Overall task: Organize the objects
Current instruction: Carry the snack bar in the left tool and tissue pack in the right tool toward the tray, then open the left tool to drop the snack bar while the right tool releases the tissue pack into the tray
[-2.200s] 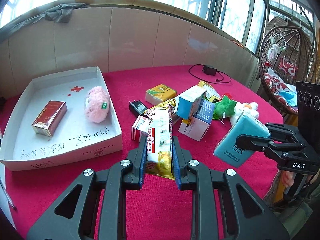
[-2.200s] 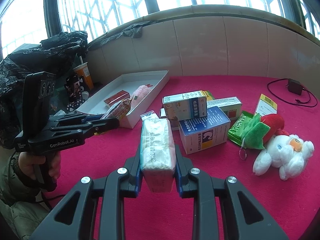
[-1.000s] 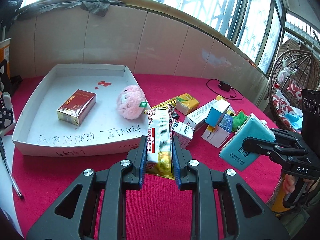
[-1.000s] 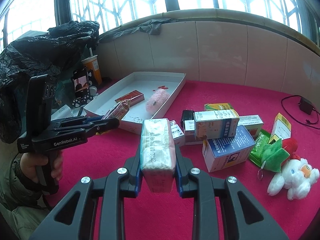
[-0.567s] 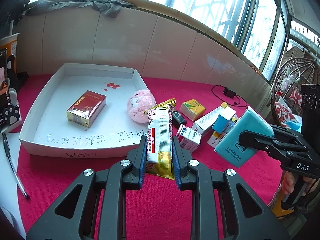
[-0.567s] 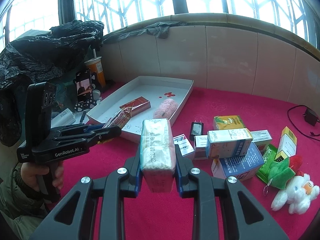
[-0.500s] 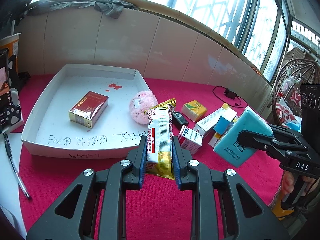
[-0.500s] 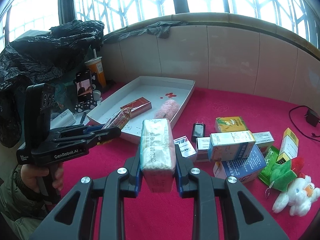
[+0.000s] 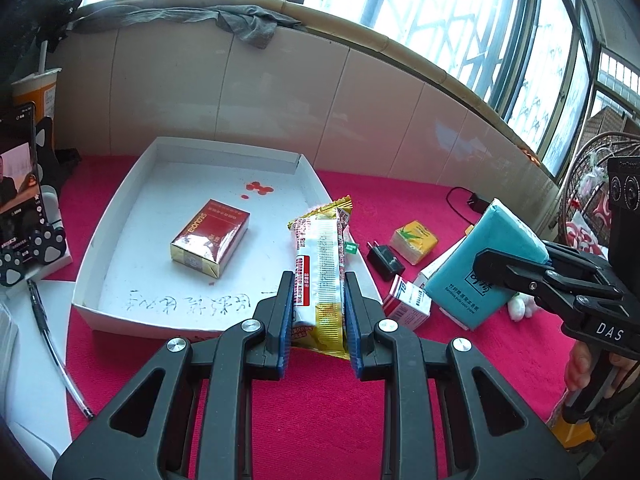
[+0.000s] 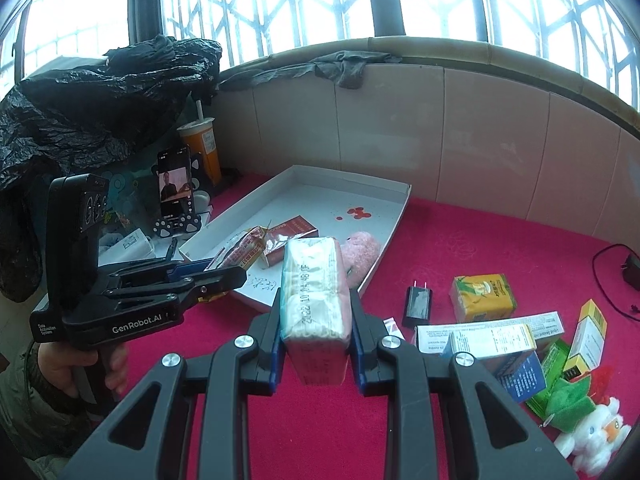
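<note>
Snack packet point(image 9: 320, 276) clamped lengthwise between jaws of left gripper point(image 9: 318, 312), held over near edge of white tray point(image 9: 120, 216). Red box point(image 9: 210, 238) lying flat inside tray. Tissue pack point(image 10: 314, 300) clenched between jaws of right gripper point(image 10: 314, 344), above red bench point(image 10: 460, 248), beside tray's near right corner. Loose boxes point(image 10: 482, 296) scattered to right

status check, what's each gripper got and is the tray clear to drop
Left gripper shut on snack bar, over white tray near edge. Right gripper shut on tissue pack. Red box in tray; room beside it.
</note>
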The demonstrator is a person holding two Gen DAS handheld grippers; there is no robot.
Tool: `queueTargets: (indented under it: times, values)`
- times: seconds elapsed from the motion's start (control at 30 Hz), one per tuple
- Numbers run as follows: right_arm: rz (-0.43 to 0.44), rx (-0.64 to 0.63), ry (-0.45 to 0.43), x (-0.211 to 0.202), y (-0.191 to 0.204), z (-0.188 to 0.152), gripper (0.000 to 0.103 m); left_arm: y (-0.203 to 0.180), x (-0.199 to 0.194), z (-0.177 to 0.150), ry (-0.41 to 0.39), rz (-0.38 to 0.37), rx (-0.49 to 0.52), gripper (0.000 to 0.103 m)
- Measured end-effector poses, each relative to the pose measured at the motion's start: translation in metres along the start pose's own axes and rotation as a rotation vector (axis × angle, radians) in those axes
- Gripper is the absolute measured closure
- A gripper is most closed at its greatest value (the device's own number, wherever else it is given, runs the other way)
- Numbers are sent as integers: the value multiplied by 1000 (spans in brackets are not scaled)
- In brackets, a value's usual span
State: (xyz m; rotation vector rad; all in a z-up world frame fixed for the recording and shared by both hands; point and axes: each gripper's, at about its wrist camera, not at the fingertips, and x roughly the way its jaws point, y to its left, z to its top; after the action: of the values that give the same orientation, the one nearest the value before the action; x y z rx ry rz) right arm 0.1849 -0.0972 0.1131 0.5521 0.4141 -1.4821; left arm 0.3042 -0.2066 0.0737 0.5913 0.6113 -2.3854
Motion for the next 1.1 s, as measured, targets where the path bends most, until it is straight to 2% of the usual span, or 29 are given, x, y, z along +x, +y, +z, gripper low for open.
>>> queueTargets:
  times: [0.6,1.1]
  values:
    - [66,110,51,66,-2,42,77,28,17,32,10,88,2,81]
    - [31,189,104,130,-11,54,77,57,67,62,53,104,-43,81]
